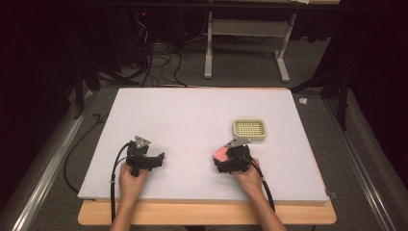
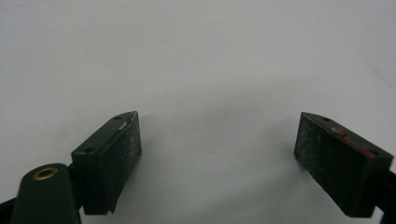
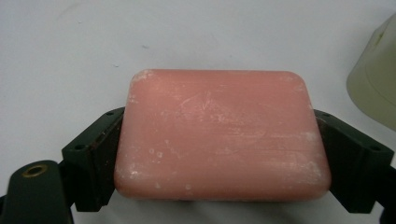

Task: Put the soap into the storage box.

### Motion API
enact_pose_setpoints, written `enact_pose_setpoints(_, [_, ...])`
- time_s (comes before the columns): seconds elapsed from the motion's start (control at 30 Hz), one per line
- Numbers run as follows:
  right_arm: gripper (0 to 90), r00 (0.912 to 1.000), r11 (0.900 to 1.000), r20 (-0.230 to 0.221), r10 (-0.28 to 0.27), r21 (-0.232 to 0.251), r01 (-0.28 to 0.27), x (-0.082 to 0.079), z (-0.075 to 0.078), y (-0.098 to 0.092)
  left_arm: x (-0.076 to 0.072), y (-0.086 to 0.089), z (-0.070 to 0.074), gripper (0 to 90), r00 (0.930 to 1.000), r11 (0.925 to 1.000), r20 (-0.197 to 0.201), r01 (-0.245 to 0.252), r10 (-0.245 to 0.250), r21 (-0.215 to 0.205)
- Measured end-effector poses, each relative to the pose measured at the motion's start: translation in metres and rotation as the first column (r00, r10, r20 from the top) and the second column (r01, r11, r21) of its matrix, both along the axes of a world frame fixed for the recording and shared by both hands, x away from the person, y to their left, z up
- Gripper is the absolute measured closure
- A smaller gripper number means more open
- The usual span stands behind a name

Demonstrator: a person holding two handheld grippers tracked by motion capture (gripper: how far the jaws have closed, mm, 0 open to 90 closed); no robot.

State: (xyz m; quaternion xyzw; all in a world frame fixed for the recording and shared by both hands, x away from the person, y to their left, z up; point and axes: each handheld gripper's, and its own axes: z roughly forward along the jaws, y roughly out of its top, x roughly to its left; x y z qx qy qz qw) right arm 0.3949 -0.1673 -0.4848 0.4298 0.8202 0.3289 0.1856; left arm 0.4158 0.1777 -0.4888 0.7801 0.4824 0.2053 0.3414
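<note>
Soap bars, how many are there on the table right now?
1. The pink soap bar sits clamped between the right gripper jaws, just in front of the cream soap dish. The open left gripper holds nothing.

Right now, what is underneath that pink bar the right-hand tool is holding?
The white table sheet shows all around the pink soap bar, clamped between the right tool jaws. The bar hides the patch directly beneath it, so I cannot tell whether it rests on the sheet.
</note>
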Motion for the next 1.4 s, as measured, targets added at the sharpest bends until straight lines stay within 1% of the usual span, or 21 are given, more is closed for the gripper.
enact_pose_setpoints(0.47, [13.6,1.0000,1.000,-0.005,-0.006,0.009,0.006,-0.001,0.001,-0.001,0.000,0.000,0.000,15.3,1.0000,1.0000,0.000,0.000,0.000,0.001])
enact_pose_setpoints(0.57, [13.6,0.9999,0.999,-0.015,-0.004,0.040,0.004,-0.001,0.001,-0.002,0.000,0.000,0.000,15.3,1.0000,1.0000,0.000,0.000,0.000,0.001])
enact_pose_setpoints(0.7, [13.6,0.9999,0.998,-0.016,-0.001,0.057,0.002,-0.001,0.003,-0.004,0.000,0.000,0.000,15.3,1.0000,1.0000,0.000,0.000,0.000,0.001])
enact_pose_setpoints(0.8, [13.6,0.9998,0.996,-0.021,0.001,0.084,0.001,-0.002,0.005,-0.005,0.000,0.000,0.000,15.3,1.0000,1.0000,0.001,0.000,0.000,0.001])
enact_pose_setpoints(1.1, [13.6,0.9997,0.994,-0.020,0.011,0.106,-0.008,-0.005,0.010,-0.006,0.000,0.000,0.000,15.3,1.0000,1.0000,0.000,0.000,0.000,0.001])
enact_pose_setpoints(1.2, [13.7,0.9998,0.994,-0.012,0.016,0.112,-0.015,-0.007,0.014,-0.009,0.000,0.000,0.000,15.3,1.0000,1.0000,0.000,0.000,0.000,0.000])
enact_pose_setpoints(1.4, [13.7,0.9999,0.991,-0.011,0.007,0.134,-0.005,-0.010,0.021,-0.015,0.000,0.000,0.000,15.3,1.0000,1.0000,0.000,0.000,0.000,0.000])
